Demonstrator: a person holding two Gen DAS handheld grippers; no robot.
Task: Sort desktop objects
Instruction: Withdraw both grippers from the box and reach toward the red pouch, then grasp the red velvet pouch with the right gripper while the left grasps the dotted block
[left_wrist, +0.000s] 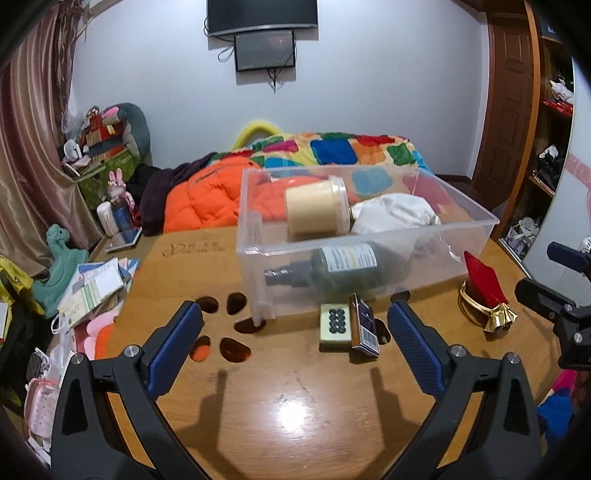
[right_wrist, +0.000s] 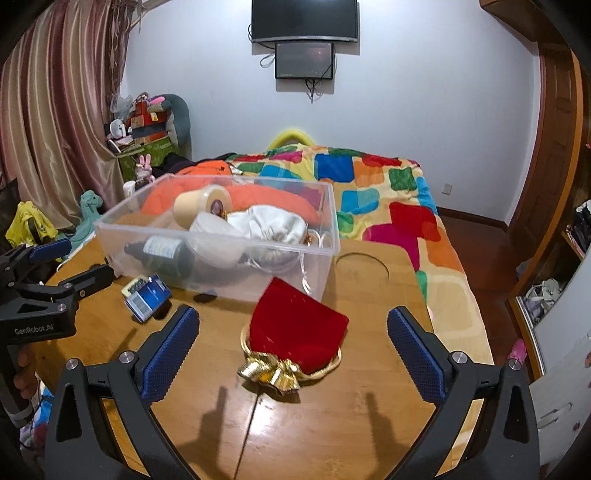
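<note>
A clear plastic bin (left_wrist: 436, 251) (right_wrist: 325, 229) stands on the wooden table (left_wrist: 295, 398) and holds a cream jar (left_wrist: 314, 210), a white cloth pouch (left_wrist: 395, 214) and a dark spray bottle (left_wrist: 332, 269). In front of it lie a small pale box with black dots (left_wrist: 334, 326) and a blue card box (left_wrist: 364, 325) (right_wrist: 147, 297). A red velvet pouch with gold trim (right_wrist: 295, 332) (left_wrist: 484, 291) lies on the table. My left gripper (left_wrist: 295, 325) is open, just short of the two boxes. My right gripper (right_wrist: 293, 328) is open, with the red pouch between its fingers.
The table (right_wrist: 332, 424) has cut-out holes (left_wrist: 221, 325) at the left and a round recess (right_wrist: 362, 266) at the right. A bed with a colourful quilt (right_wrist: 388, 192) lies behind. Papers and toys (left_wrist: 85, 288) crowd the floor at the left.
</note>
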